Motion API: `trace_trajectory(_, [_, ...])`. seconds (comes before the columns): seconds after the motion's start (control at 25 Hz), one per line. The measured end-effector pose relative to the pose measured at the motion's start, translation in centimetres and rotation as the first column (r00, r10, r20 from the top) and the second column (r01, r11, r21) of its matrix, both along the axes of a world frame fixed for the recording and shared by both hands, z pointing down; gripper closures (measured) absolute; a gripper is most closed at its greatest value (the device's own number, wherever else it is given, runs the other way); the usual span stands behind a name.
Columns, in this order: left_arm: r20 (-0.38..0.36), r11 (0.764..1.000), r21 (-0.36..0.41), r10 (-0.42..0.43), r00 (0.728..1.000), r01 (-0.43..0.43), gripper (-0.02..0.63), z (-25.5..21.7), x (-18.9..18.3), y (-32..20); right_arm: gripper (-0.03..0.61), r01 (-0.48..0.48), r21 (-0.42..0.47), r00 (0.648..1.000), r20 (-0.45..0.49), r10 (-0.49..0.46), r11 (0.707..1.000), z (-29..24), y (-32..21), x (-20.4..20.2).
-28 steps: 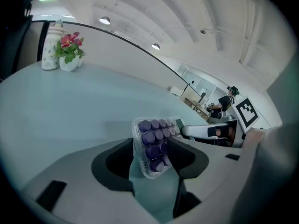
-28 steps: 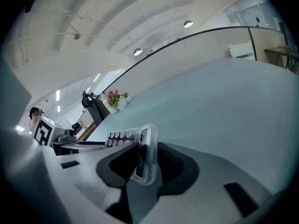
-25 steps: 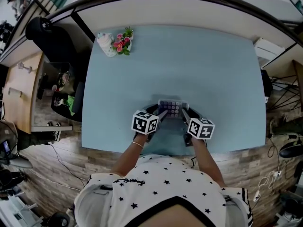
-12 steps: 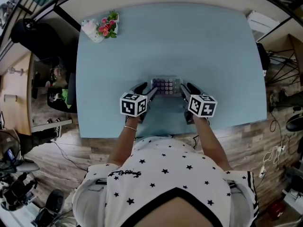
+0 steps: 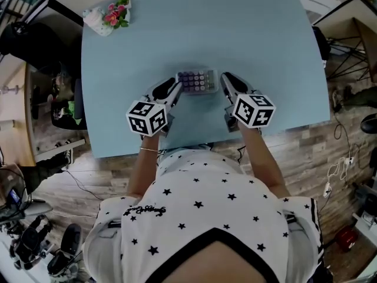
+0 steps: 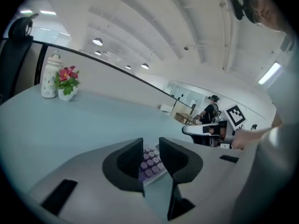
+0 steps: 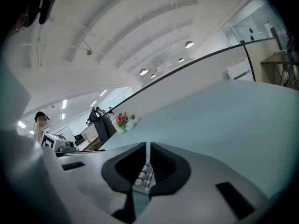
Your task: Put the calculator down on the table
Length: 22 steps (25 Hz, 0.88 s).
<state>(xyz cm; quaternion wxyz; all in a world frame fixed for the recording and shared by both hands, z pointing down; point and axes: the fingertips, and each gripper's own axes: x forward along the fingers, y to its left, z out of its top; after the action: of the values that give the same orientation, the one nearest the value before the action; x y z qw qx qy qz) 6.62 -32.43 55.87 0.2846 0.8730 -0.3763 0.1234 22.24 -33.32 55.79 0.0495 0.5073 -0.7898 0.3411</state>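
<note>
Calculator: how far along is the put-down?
Done: the calculator lies flat on the table, between the two grippers. In hand: nothing. The left gripper and right gripper have just been closing their jaws. Each now shows only a narrow gap, with the keys seen through it and nothing clamped. Left: at most, drawing both grippers clear of it.

One calculator (image 5: pixel 197 81) is lying on one table (image 5: pixel 265 52), and two grippers, the left gripper (image 5: pixel 175 86) and the right gripper (image 5: pixel 225 80), are hanging beside it. One white bottle (image 5: pixel 94 21) and one flower pot (image 5: pixel 116 15) are standing at the far corner.
</note>
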Motion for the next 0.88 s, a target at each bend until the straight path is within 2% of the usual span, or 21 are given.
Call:
trace_trajectory(0.04, [0.000, 1.000, 0.025, 0.016, 1.000, -0.016, 0.499, -0.8, 0.3, 0.2, 0.573, 0.008, 0.023, 1.000, 0.009, -0.008, 1.000, -0.8, 0.0, -0.2])
trace_trajectory(0.16, [-0.030, 0.995, 0.090, 0.038, 0.999, -0.035, 0.562, -3.2, 1.3, 0.8, 0.581, 0.025, 0.090, 0.999, 0.036, -0.028, 0.996, -3.4, 0.5, -0.6])
trace_trajectory(0.28, [-0.076, 0.990, 0.133, 0.050, 0.996, -0.040, 0.566, -5.3, 1.9, 1.5, 0.581, 0.039, 0.149, 0.998, 0.044, -0.046, 0.988, -5.7, 1.2, -0.8])
trace_trajectory(0.6, [-0.111, 0.969, 0.233, 0.110, 0.988, -0.081, 0.566, -9.5, 2.8, 3.9, 0.581, 0.045, 0.271, 0.998, 0.038, -0.058, 0.961, -10.4, 3.2, -1.3])
trace_trajectory(0.88, [-0.125, 0.959, 0.272, 0.115, 0.986, -0.077, 0.566, -11.0, 2.6, 5.7, 0.581, 0.047, 0.319, 0.996, 0.059, -0.069, 0.947, -12.6, 5.0, -1.8])
